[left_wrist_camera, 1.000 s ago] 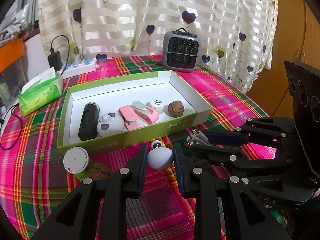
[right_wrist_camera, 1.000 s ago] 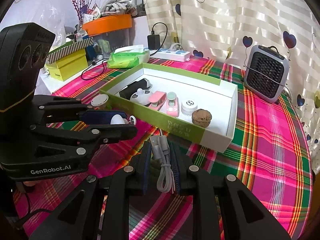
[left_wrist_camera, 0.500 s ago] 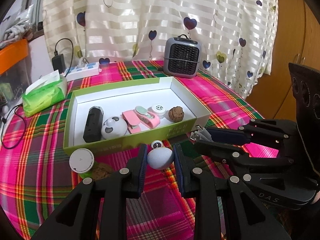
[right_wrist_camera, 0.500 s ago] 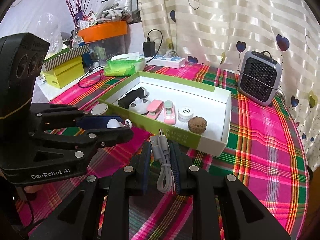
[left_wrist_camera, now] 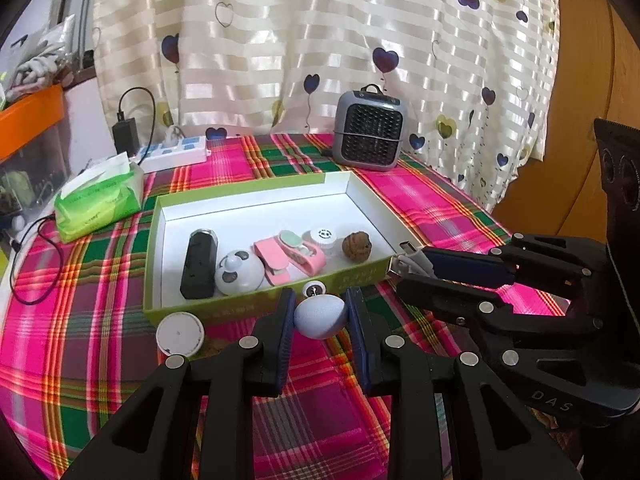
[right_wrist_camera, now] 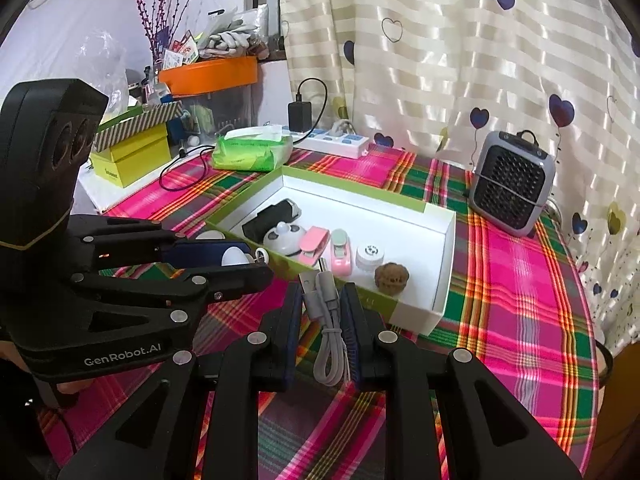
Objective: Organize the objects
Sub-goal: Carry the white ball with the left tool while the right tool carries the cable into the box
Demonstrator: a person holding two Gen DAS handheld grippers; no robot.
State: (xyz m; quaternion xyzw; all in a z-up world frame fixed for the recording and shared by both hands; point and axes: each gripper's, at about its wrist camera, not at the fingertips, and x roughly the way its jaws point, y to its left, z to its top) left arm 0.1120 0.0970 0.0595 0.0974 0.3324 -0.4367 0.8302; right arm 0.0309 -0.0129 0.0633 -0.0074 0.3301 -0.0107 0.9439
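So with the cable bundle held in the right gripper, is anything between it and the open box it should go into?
Only the box's near green wall. The right gripper holds the cable bundle just short of it, plugs reaching above the rim. Beyond lies a walnut and a white round cap; white floor further right is bare.

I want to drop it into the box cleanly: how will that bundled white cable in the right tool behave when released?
The white cable is folded into soft loops that hang below the right tool, so it is probably floppy and light. Its plugs poke out past the pads, so it may flop or spread rather than roll inside the green box.
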